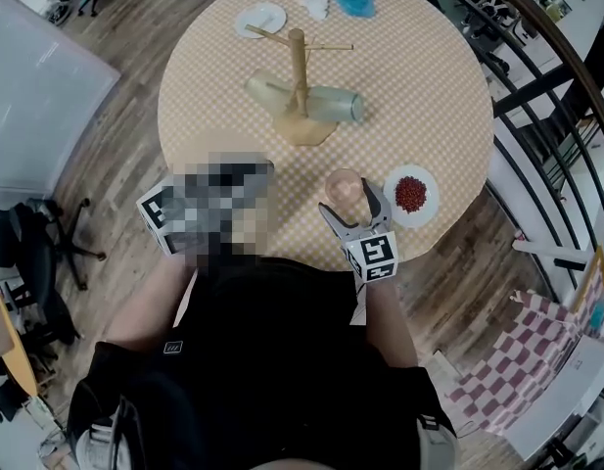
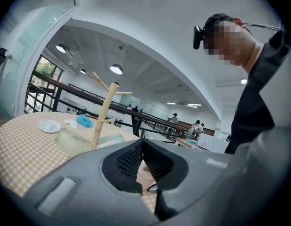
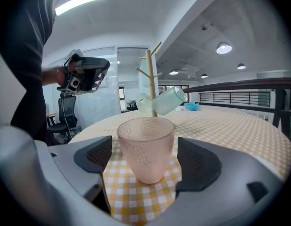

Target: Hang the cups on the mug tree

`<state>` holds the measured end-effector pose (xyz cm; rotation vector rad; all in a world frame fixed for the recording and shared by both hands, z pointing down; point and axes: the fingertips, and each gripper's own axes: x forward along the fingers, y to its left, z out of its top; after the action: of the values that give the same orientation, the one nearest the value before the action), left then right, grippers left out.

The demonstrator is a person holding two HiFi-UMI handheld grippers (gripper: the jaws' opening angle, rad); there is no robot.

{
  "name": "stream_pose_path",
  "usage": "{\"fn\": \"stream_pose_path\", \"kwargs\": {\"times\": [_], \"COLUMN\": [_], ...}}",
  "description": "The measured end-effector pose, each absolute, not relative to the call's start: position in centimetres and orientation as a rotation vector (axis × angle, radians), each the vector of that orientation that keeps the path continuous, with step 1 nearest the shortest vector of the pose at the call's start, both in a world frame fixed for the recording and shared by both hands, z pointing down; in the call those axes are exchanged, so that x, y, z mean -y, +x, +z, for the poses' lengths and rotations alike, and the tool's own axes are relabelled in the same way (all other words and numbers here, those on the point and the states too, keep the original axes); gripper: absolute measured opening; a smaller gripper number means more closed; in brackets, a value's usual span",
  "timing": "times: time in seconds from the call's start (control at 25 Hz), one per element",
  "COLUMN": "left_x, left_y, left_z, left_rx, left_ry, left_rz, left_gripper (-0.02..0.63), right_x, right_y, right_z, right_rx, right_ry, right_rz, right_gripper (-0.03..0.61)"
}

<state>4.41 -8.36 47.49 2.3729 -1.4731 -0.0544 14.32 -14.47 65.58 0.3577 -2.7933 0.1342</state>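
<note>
Jaws: right gripper (image 3: 144,158) spread around pink cup (image 3: 146,138) near table (image 1: 429,86) edge, left gripper (image 2: 143,154) together

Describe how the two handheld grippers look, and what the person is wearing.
Both the left gripper and the right gripper have smooth grey plastic bodies with two broad jaws, lined with black, finely dotted pads. Each carries a white cube with black square markers. No cables show. The person wears a black top.
</note>
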Motion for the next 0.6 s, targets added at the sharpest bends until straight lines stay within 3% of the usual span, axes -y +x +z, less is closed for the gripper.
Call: {"fn": "stream_pose_path", "kwargs": {"times": [0.36, 0.44, 0.6], "left_x": [7.0, 6.8, 6.0], "left_y": [2.6, 2.5, 2.3], "left_z": [47.4, 46.7, 45.1], "left_rx": [1.507, 1.512, 1.528], "left_ry": [2.337, 2.326, 2.299], "left_rz": [-0.023, -0.019, -0.004], "left_gripper": [0.005, 0.006, 0.006], "right_x": [16.0, 16.1, 15.9], "right_y": [12.5, 12.4, 12.7], "right_z": [68.1, 67.6, 67.2], "right_rx": [2.695, 2.703, 2.701], "right_ry": [0.455, 0.456, 0.444], "right_rz": [0.105, 0.122, 0.200], "right_gripper": [0.423, 0.381, 0.373]}}
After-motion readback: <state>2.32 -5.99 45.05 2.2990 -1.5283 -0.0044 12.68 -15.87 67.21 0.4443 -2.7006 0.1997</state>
